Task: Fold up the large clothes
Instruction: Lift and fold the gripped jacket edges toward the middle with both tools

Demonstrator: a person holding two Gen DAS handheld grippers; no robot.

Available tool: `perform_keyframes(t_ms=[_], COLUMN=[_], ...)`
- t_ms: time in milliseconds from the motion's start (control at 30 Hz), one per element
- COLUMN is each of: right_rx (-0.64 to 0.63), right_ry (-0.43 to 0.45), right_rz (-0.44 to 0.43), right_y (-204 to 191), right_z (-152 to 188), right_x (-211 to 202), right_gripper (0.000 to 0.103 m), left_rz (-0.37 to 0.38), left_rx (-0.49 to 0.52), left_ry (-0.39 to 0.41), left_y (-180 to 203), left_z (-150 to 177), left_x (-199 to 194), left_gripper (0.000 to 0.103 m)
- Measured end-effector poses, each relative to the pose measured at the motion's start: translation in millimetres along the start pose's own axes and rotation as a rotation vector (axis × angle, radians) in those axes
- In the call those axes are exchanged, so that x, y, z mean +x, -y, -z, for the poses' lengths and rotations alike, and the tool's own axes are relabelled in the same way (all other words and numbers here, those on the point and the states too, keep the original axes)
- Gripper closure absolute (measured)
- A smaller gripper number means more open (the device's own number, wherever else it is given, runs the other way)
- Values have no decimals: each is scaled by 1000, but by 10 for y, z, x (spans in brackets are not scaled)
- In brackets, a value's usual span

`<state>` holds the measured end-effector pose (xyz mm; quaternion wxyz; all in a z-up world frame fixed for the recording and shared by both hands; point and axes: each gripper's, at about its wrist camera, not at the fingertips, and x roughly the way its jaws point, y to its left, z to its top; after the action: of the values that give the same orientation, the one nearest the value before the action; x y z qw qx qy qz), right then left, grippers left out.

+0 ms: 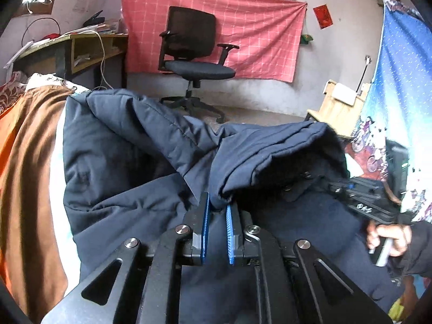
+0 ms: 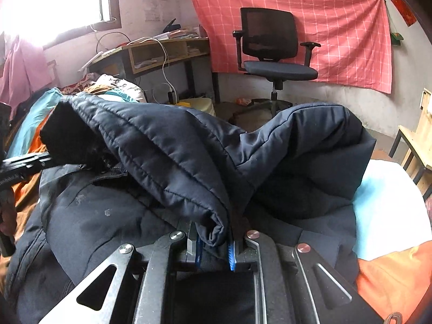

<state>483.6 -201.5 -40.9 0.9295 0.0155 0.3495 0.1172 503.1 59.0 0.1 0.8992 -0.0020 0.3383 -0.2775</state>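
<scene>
1. Navy padded jacket lies on the bed, lower body flat, upper layer raised and doubled over.
2. Left gripper: blue pads clenched on a bunched jacket edge.
3. Right gripper: jaws clamped on a rolled hem.
4. Bed sheet shows bare just right of the jacket.
5. Office chair stands well apart, beyond the far fold.

My right claw has its fingertips buried under the jacket fold. The bed under the jacket is mostly covered, its right corner cut off. The window glares white, nothing readable through it.
</scene>
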Motion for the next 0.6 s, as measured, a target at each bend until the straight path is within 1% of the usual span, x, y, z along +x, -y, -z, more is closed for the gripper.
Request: perform_keyframes(t_ms=[67,133,233,267,333,400,433,467,500,533,600], right_rx=[2,6,-13,-21,-31,-37,-37,-36,-35,-32,-28], right_ry=[2,3,0,0,-1,2,3,5,6,3,-3], right_rz=[1,-1,3,8,11,14,14,13,12,9,-5], right_y=[7,-8,-34,-47,-68,-77,-76,-76,-75,-65,-58], right_z=[8,30,34,33,32,34,35,34,36,26,16], right_x=[-7,-7,-5,-8,-15,-25,-33,-51,-73,-100,-191], right_gripper=[90,90,90,90,90,90,89,88,85,84,84], left_rz=[17,30,41,36,40,72,88,90,94,88,67], left_rx=[-15,-25,-38,-36,-20,-15,-18,-21,-23,-10,27], left_ry=[17,55,122,122,94,34,-9,-35,-68,-93,-111], left_y=[-9,-3,29,47,104,150,164,163,163,170,192], left_z=[-15,-52,-218,-294,-438,-520,-531,-528,-507,-480,-440], left_x=[-134,-295,-470,-459,-335,-100,58,149,274,369,450], left_gripper=[93,93,92,92,92,92,92,92,92,92,92])
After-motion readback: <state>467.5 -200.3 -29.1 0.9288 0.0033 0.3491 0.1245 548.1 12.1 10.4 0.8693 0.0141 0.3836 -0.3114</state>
